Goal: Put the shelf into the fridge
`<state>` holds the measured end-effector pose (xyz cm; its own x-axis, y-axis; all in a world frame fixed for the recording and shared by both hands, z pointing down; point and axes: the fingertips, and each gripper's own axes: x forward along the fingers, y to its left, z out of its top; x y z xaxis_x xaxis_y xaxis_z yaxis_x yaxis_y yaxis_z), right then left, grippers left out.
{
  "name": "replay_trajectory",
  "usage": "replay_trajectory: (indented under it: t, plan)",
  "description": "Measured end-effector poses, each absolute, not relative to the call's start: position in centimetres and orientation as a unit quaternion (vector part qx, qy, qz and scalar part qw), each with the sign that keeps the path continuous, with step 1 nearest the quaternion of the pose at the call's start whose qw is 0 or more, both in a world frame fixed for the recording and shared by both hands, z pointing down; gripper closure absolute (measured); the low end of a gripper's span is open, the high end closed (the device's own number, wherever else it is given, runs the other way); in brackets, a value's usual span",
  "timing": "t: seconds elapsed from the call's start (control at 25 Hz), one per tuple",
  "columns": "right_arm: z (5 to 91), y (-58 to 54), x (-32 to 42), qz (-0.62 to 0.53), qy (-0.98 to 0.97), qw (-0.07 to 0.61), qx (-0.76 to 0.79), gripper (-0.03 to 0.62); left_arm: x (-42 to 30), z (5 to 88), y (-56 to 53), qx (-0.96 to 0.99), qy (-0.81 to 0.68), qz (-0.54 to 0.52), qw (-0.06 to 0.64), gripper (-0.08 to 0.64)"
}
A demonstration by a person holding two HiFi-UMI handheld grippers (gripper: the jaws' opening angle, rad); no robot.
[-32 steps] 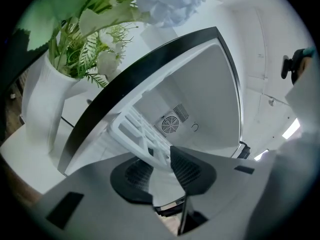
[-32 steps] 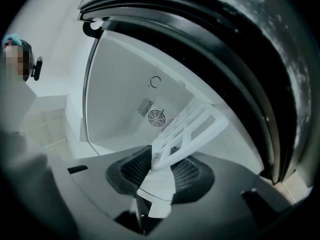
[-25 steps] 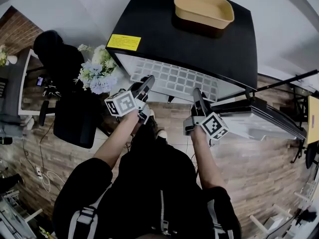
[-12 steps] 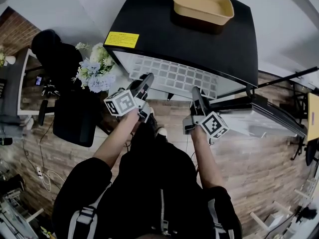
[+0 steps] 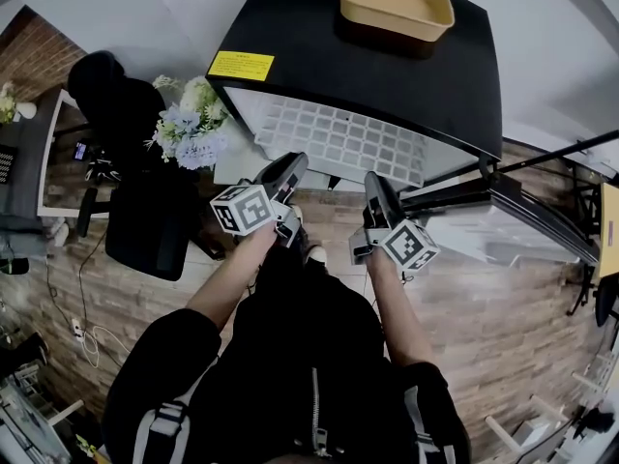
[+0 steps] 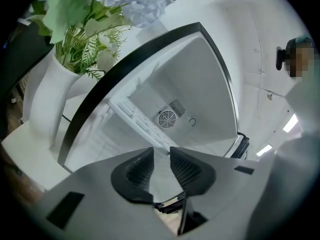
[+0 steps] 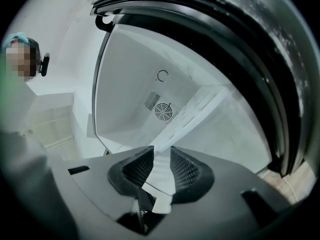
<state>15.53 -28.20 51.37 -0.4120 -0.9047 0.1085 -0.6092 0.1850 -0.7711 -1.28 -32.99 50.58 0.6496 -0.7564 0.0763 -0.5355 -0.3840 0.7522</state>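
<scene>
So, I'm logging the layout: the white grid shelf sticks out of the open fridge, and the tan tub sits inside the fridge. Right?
Not quite: the head view shows the tan tub sitting on top of the fridge, not inside it. The white grid shelf does stick out.

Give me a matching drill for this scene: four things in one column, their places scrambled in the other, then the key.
Things:
1. shelf
2. tan tub
3. flowers
4. round fan grille

Places:
A. on the back wall inside the fridge
B. on the fridge's black top
C. beside the fridge, in a white vase
D. partly inside the fridge's open front

Pairs: 1-D; 2-B; 3-C; 4-A
</scene>
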Motion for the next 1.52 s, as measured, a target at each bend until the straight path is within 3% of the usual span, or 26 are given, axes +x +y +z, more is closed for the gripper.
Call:
replay_trajectory:
  t: [1.52]
  plan:
    - [51.7,-32.8,16.3,-0.383,0.725,0.198,-0.537,0.509,0.1,50.3,-37.4,0.825,-0.39,-0.138,0.386,0.462]
